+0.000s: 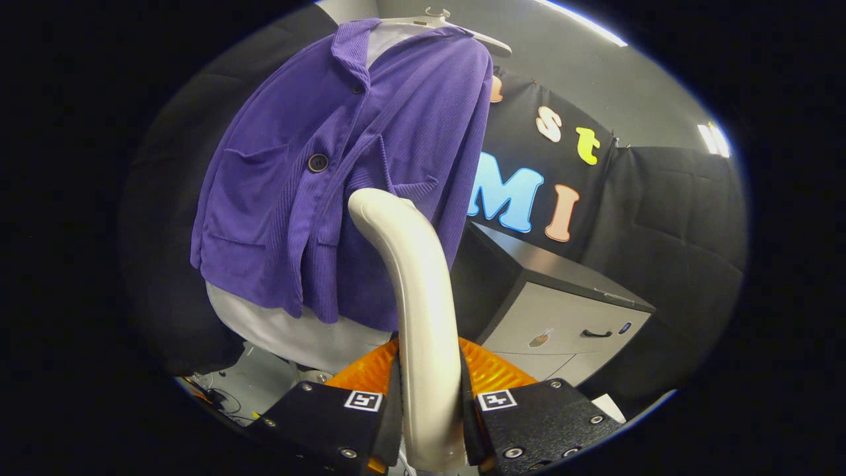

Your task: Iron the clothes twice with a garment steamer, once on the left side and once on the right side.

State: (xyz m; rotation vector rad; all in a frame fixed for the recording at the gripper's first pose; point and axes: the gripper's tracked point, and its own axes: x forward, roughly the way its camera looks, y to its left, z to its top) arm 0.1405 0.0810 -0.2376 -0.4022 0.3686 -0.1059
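A purple corduroy jacket [344, 172] hangs on a white hanger [456, 26] over a pale grey garment [297, 330], straight ahead of me. My gripper [429, 403] is shut on the handle of a white garment steamer [416, 277]. The steamer rises between my fingers and curves forward, its head up against the jacket's lower front, on the side right of the buttons. The steamer's face is hidden against the cloth.
A grey cabinet [562, 311] with a dark top and a drawer handle stands to the right of the jacket, behind the steamer. Cables [218, 400] lie on the floor low at the left.
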